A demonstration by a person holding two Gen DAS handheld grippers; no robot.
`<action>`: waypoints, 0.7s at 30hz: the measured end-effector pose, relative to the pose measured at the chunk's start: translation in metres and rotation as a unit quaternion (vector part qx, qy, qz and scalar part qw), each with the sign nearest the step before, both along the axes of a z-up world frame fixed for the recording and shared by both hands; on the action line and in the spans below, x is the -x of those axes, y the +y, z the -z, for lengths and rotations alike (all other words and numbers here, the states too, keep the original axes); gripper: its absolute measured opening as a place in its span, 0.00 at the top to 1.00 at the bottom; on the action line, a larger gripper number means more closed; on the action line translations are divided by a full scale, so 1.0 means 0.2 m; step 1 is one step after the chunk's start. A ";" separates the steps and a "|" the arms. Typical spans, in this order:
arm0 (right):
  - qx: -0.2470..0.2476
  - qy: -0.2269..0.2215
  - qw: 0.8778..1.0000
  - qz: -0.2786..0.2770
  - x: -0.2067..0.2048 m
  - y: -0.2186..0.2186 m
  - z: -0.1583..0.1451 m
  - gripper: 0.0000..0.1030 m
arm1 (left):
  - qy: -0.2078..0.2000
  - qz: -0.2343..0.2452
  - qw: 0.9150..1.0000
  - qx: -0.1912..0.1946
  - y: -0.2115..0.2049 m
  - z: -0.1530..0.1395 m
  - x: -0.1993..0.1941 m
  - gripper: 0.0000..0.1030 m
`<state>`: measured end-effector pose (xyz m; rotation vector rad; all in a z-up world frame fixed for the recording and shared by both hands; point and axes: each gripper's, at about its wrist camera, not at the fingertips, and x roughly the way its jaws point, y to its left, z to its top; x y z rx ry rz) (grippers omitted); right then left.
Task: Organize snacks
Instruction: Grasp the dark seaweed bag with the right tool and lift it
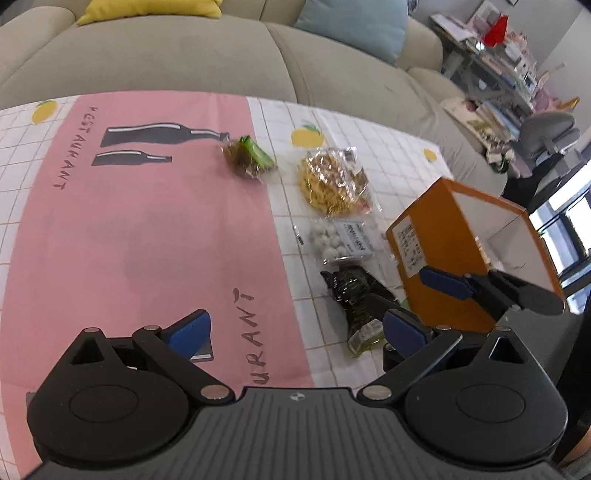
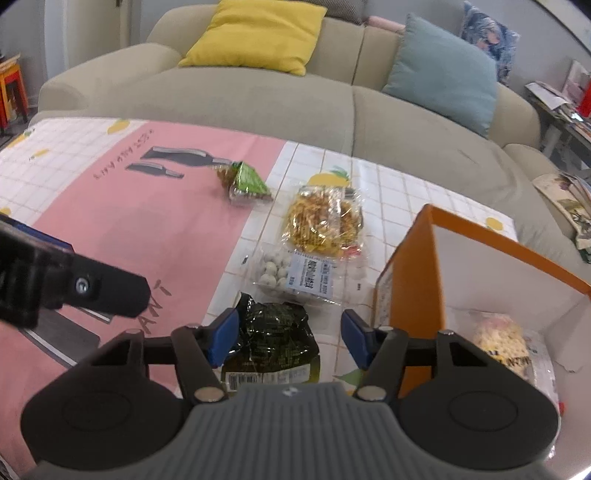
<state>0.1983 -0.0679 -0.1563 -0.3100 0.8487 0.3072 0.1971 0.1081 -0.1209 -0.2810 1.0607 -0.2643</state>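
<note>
- While both tools tip down over the bench point(image 2: 406, 192), the right gripper point(image 2: 286, 338) hangs over a dark green snack packet point(image 2: 273, 339); its blue pads stand apart, one on each side of the packet, and I cannot tell whether the left pad brushes the wrapper.
- The left gripper point(image 1: 295, 332) is spread wide with nothing between its pads, above the pink cloth point(image 1: 147, 240) that covers part of the bench.
- Just beside the dark packet, on its right, stands an open orange box point(image 2: 413, 280) with white inner walls; a pale snack bag point(image 2: 502, 343) already lies inside it.
- Beyond the dark packet lies a clear bag of white round sweets point(image 2: 291, 277), and just beyond that a clear bag of yellow crisp strips point(image 2: 323, 221).
- A small green-topped packet point(image 2: 245, 182) sits well apart from the others, on the pink cloth near the printed bottles.
- Behind the bench runs a beige sofa point(image 2: 258, 99) with a yellow cushion point(image 2: 255, 33) and a teal cushion point(image 2: 443, 70).
</note>
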 end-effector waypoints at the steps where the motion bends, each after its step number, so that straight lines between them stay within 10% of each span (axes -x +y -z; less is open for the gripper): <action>1: 0.002 0.004 1.000 -0.001 -0.02 0.00 0.02 0.42 | 0.004 0.001 1.000 -0.005 -0.01 0.01 -0.01 0.00; 21: -0.030 0.025 0.999 -0.034 -0.09 0.02 0.16 0.36 | 0.061 -0.014 0.998 0.024 0.05 0.15 -0.08 0.00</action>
